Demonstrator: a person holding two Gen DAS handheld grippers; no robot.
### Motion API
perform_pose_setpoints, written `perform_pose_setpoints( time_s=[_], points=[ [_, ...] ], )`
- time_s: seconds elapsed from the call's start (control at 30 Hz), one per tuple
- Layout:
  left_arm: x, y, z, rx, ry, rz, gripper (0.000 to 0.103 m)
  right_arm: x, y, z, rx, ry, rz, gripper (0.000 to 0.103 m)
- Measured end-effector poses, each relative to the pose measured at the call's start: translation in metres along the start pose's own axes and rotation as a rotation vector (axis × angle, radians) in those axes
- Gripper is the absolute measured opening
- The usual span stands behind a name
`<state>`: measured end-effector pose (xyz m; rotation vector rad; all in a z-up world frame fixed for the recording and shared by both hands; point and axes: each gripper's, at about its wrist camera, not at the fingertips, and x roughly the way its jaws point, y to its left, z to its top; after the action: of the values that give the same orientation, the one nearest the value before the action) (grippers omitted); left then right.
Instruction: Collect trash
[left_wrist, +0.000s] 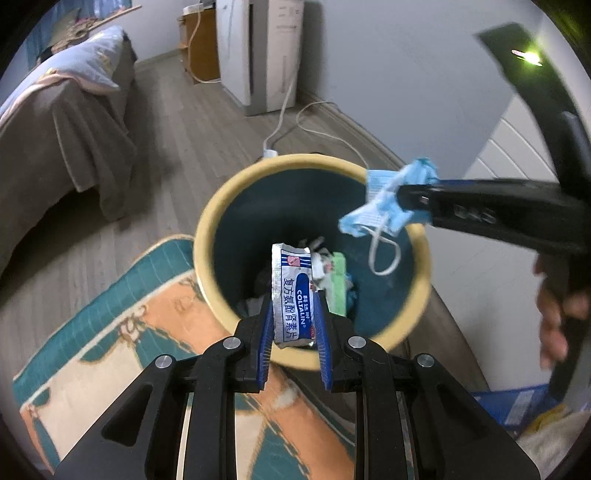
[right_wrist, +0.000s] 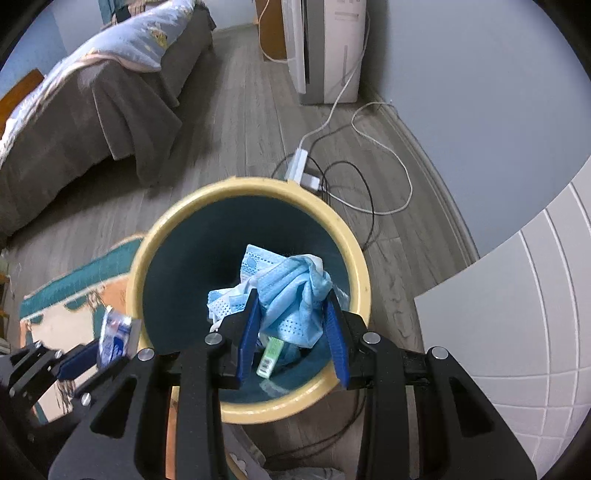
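A round bin with a yellow rim (left_wrist: 207, 221) and dark teal inside stands on the wooden floor; it also shows in the right wrist view (right_wrist: 236, 188). My left gripper (left_wrist: 294, 306) is shut on a silver-and-blue medicine sachet (left_wrist: 291, 295) and holds it over the bin's near rim. My right gripper (right_wrist: 291, 314) is shut on a crumpled blue face mask (right_wrist: 291, 291) above the bin's opening. The mask (left_wrist: 384, 206) and the right gripper (left_wrist: 402, 195) show in the left wrist view over the bin's right rim. Other rubbish, including a green packet (left_wrist: 338, 284), lies in the bin.
A patterned teal-and-orange rug (left_wrist: 110, 332) lies left of the bin. A bed with a brown cover (left_wrist: 62, 122) stands at the left. A white appliance (left_wrist: 258, 51), a power strip (right_wrist: 299, 166) and loose cables (right_wrist: 384, 184) lie behind the bin by the wall.
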<state>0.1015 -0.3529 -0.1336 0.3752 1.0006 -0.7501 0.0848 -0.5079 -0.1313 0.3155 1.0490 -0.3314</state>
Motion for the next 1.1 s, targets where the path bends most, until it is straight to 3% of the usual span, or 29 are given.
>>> perform_pose_setpoints(
  time_s=[0.27,0.3,0.33,0.4,0.53,0.6,0.7,0.77,1.1],
  points=[
    [0.002,0.014,0.015,-0.052,-0.064,0.002,0.022,-0.004,0.010,0.008,0.006,-0.114,0.110,0.035],
    [0.003,0.016,0.015,-0.058,-0.069,-0.002,0.024,-0.005,0.010,0.010,0.013,-0.124,0.125,0.038],
    [0.003,0.017,0.015,-0.059,-0.068,0.002,0.025,-0.005,0.010,0.010,0.022,-0.130,0.135,0.047],
    [0.006,0.018,0.013,-0.059,-0.061,0.026,0.038,-0.004,0.011,0.011,0.033,-0.141,0.117,0.062],
    [0.007,0.025,0.007,-0.078,-0.060,0.055,0.059,0.001,0.012,0.012,0.043,-0.117,0.100,0.069],
    [0.005,0.027,0.004,-0.094,-0.070,0.072,0.080,0.002,0.013,0.012,0.040,-0.106,0.080,0.077],
    [-0.002,0.030,-0.002,-0.115,-0.092,0.104,0.091,-0.001,0.012,0.010,0.034,-0.100,0.078,0.090],
    [-0.007,0.032,-0.005,-0.123,-0.096,0.121,0.092,-0.005,0.014,0.010,0.021,-0.101,0.063,0.098],
    [-0.063,0.030,-0.019,-0.189,-0.103,0.202,0.097,-0.056,0.030,-0.004,0.004,-0.143,-0.012,0.097]
  ],
)
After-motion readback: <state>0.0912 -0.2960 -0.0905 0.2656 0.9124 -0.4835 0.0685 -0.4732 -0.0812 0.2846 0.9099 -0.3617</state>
